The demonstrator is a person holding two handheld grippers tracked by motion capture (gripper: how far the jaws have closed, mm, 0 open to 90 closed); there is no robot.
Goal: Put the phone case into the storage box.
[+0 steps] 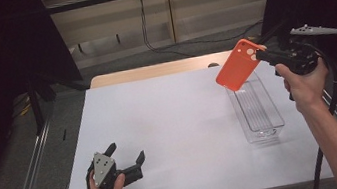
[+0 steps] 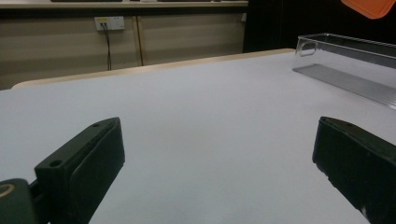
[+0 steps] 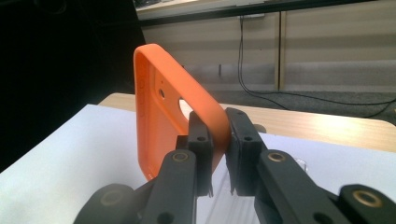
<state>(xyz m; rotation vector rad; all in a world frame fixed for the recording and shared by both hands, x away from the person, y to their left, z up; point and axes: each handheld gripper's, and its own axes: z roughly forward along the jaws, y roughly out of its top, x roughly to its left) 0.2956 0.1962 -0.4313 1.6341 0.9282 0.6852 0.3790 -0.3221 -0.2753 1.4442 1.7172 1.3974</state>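
Above the far right corner of the worktop (image 1: 171,124), the right gripper (image 1: 263,55) holds an orange phone case (image 1: 237,66) in the air, over the far end of a clear plastic bin (image 1: 255,107) that stands along the right edge. Its jaws are clenched on one side wall of the case near the camera cutout, as the right gripper view shows: one pad inside the shell, one outside, with the rest of the case (image 3: 161,116) sticking out past the tips. The case looks light and thin, probably a soft, bendy shell, so it should flex rather than break, and a pinch on the rim is the sensible hold; the flat back would give the pads nothing to bite. Held by one edge, it may swing or twist if moved fast. Near the front left corner, the left gripper (image 1: 126,157) rests low over the worktop with its jaws spread wide and nothing between them.
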